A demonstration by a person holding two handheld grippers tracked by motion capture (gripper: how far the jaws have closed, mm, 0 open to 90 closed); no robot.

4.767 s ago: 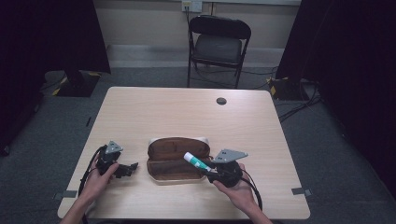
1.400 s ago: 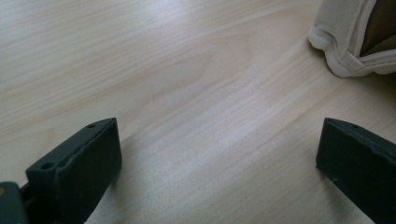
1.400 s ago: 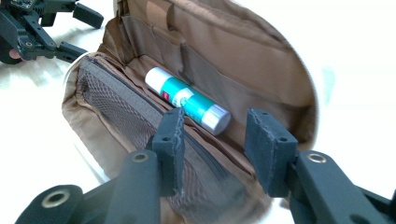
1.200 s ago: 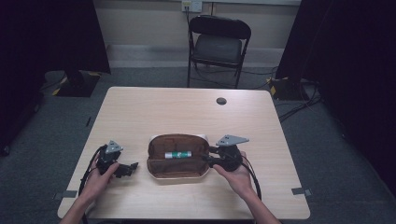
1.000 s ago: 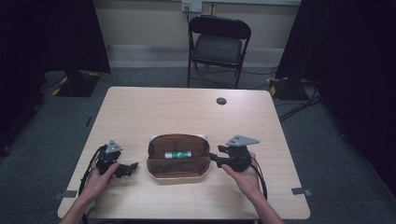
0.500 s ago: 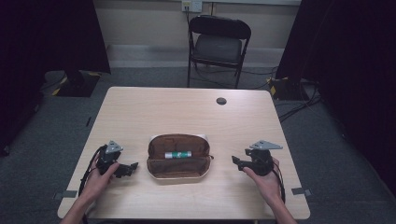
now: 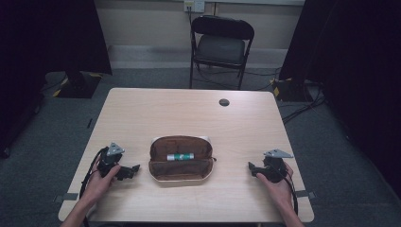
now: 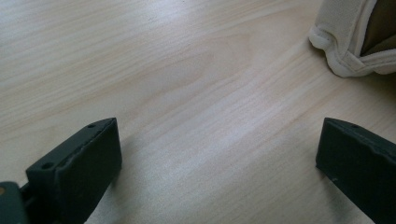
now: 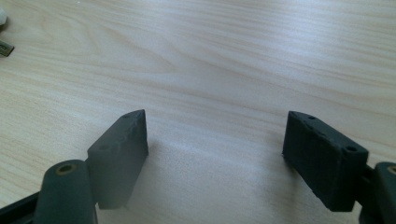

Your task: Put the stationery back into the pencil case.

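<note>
- One brown pouch (image 7: pixel 181 163) lies open at my desk's (image 7: pixel 189 113) near-centre, one green-banded tube (image 7: pixel 180 156) inside.
- Left tool (image 7: pixel 134 169) just beside it, jaws apart, empty.
- Right tool (image 7: pixel 251 168) well apart, likewise spread, empty.
- One chair (image 7: pixel 220 45) behind.

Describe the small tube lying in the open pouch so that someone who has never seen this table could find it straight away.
Start at the light wooden table and look to the middle of its near half, where a brown pouch lies open between the two hand-held grippers. Inside it, across the upper half, rests a small tube on its side. Its green and white body is the only bright colour against the brown lining.
</note>
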